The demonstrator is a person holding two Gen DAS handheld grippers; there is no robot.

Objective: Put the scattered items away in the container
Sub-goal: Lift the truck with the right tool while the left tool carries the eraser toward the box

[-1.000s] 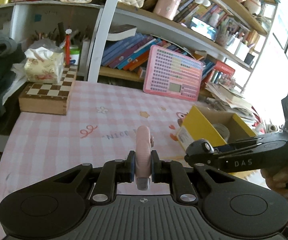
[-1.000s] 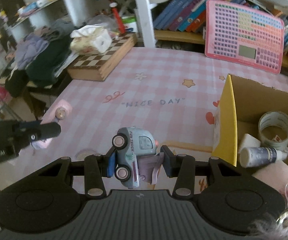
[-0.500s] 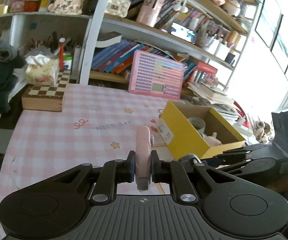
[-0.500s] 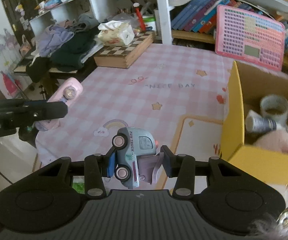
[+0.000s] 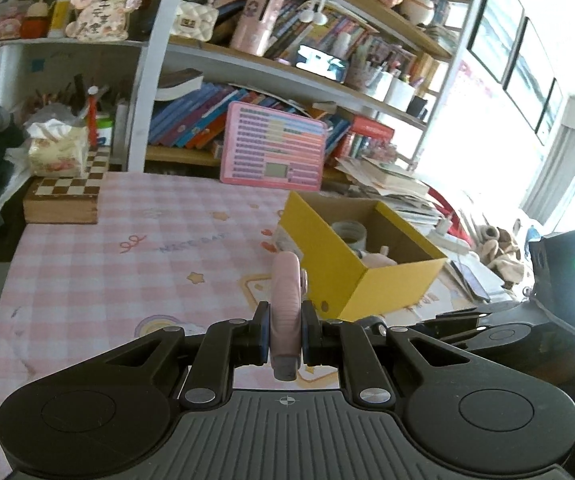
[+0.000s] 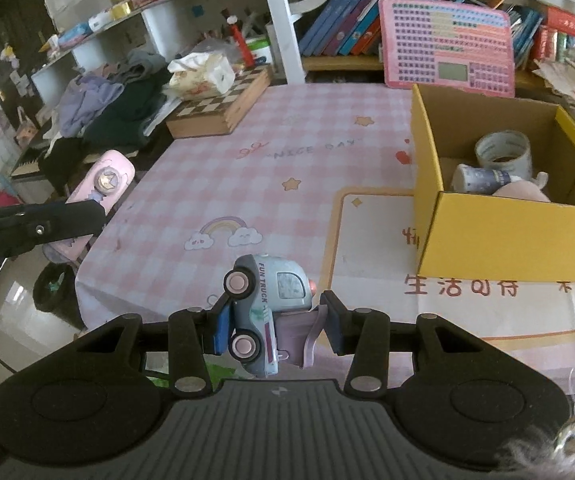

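Now | left claw (image 5: 284, 338) grips pink case (image 5: 284, 316) edgewise | right claw (image 6: 275, 330) grips toy truck (image 6: 267, 308) | both seem light, stiff, smooth

Matt cardboard box (image 6: 503, 236); glossy plastic toy truck (image 6: 267, 304); smooth checked tablecloth (image 6: 223, 184).

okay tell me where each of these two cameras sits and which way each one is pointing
Left wrist: sits behind the left gripper, which clamps a pink case; faces across the pink checked table toward the bookshelf; the right gripper shows at right.
Right wrist: sits behind the right gripper, which clamps a toy truck; faces the same table, with the left gripper's finger and pink case at left.
Shared: yellow box, chessboard box.
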